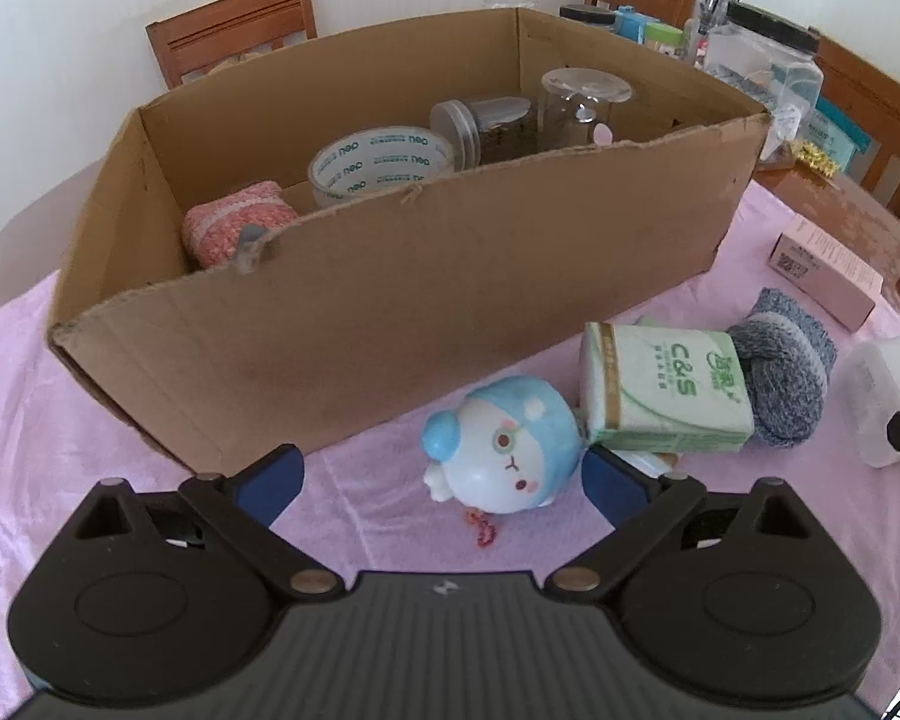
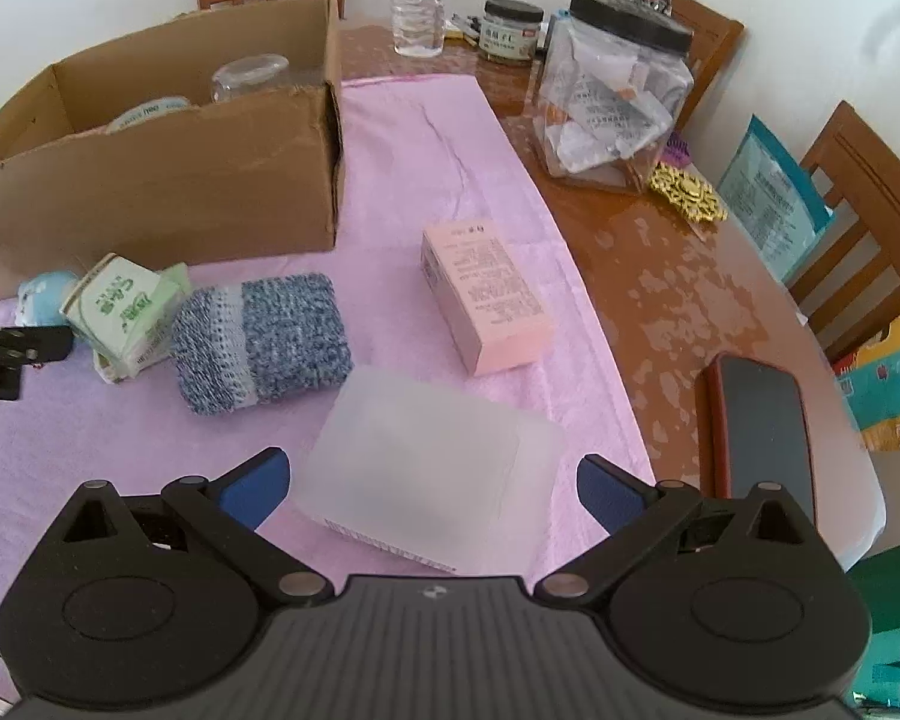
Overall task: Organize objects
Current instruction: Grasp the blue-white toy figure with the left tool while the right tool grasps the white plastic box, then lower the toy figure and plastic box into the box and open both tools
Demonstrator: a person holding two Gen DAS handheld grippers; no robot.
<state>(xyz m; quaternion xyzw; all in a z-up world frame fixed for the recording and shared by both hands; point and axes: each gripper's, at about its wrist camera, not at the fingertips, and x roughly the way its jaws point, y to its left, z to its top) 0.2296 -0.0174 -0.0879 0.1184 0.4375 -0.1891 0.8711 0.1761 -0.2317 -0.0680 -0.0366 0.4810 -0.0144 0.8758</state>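
Grippers over pink cloth [image 2: 438,138], both spread wide, nothing gripped.
I see my left gripper [image 1: 444,474] flanking the blue-capped toy [image 1: 504,450]; my right gripper [image 2: 432,489] straddles the frosted white box [image 2: 432,468].

Bare pink cloth [image 2: 450,144] right of the cardboard box [image 1: 390,300]; toy [image 1: 504,450], tissue pack [image 1: 660,384] crowd its front

Plain white wall [image 1: 60,30] behind. Wooden slat-back chairs [image 1: 234,24] drawn up around a glossy brown wooden table [image 2: 660,276], partly covered by a pink cloth [image 2: 450,150]. Soft, even daylight, with pale reflections on the bare tabletop.
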